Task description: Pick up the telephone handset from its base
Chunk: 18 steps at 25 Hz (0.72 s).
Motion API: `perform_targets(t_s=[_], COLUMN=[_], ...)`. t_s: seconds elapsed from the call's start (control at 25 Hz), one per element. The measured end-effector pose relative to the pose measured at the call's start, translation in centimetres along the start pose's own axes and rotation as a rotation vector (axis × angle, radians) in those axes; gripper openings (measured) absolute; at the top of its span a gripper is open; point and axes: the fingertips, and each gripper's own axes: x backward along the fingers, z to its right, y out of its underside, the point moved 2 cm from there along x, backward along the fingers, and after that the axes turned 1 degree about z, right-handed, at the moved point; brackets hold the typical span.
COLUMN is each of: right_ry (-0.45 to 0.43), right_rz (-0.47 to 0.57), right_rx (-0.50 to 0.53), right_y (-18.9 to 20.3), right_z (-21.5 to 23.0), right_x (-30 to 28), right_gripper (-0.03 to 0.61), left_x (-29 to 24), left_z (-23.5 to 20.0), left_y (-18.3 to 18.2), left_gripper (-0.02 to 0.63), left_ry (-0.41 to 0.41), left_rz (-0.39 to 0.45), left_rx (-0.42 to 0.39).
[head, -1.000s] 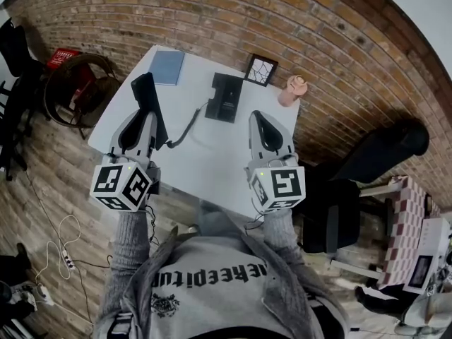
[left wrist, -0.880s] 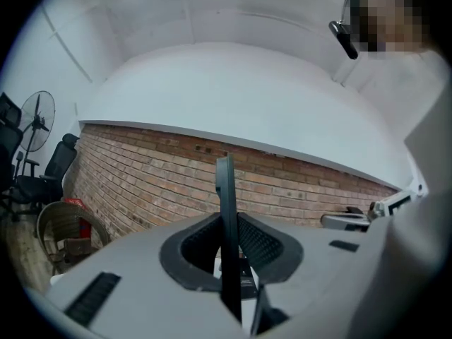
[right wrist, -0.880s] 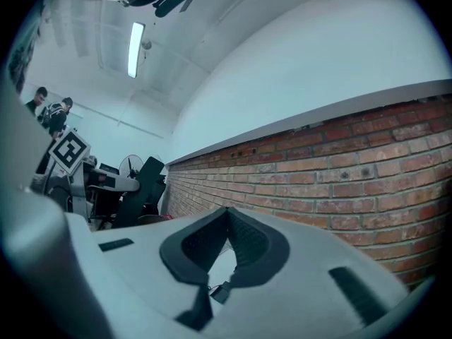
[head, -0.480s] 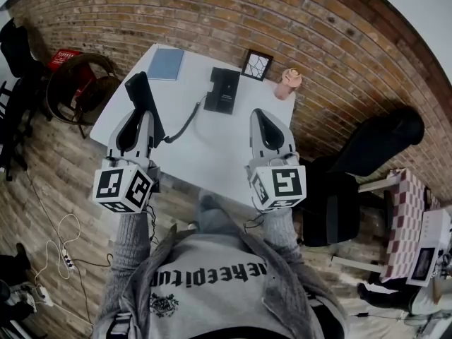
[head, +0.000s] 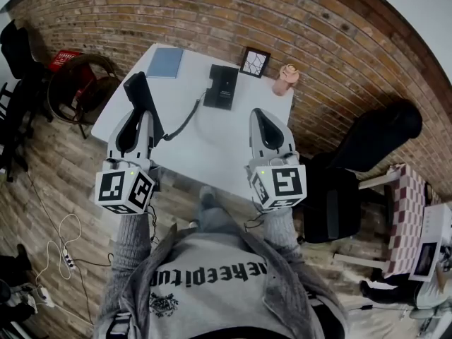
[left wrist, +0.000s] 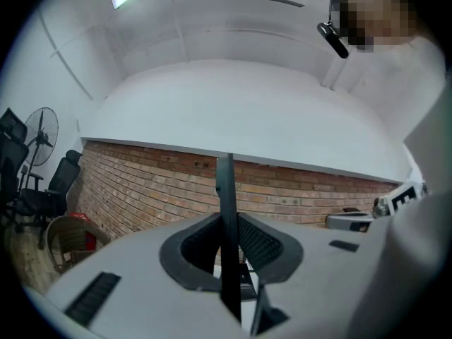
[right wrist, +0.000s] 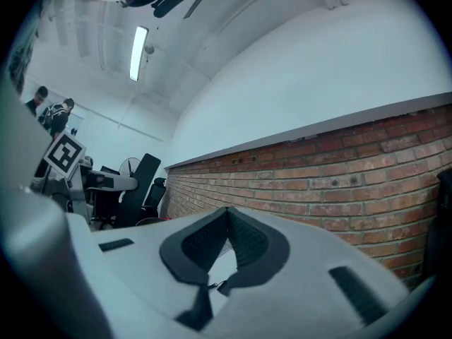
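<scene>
Both grippers have eased back from the white table compared with a second ago. The handset went along with the left one, so it's already clear of the base, which sits over by the far edge of the table.

The left gripper is clamped on the handset, jaws partly closed. In the left gripper view it shows as a thin black slab standing edge-on between the pads, sticking up well past them. The right gripper has its jaws closed tip to tip with nothing in them, and just hangs beside the other one.

Handling-wise, it looks like a stiff plastic bar, probably light, with a smooth shell that could slide if the squeeze goes slack. It's held across its thin dimension, roughly mid-length from the head view, which seems like the sensible spot since neither end will tip it much.

The only real catch is the cord, which runs from the handset's lower end back to the base. Pull too far and it will likely tug the handset round in the pads or drag the base across the table.
</scene>
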Motion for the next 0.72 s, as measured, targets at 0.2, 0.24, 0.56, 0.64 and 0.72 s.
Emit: perform_targets(t_s=[0.2,0.24,0.56,0.64,0.72], right_ry=[0.01,0.011,0.021,0.024,0.03], right_rz=[0.003,0.003,-0.011,-0.014,-0.015], right_rx=[-0.011,-0.01,-0.001,-0.001,-0.003], right_y=[0.0,0.0,0.3,0.3,0.5], right_z=[-0.1,-0.1,-0.3,-0.4,-0.4], right_x=[0.8,0.9,1.6,1.6,1.6], right_gripper=[0.003,0.003,0.003,0.003,0.003], left_x=[0.6,0.7,1.0,1.0,0.9], left_z=[0.5,0.5,0.9,1.0,0.9], left_y=[-0.3,-0.3,-0.4,-0.4,-0.4], left_gripper=[0.069,0.069,0.069,0.069,0.069], left_ry=[0.009,0.01,0.02,0.024,0.028], left_rz=[0.016,0.018,0.029,0.03,0.031], left_rx=[-0.005,-0.006,-0.003,0.0,0.003])
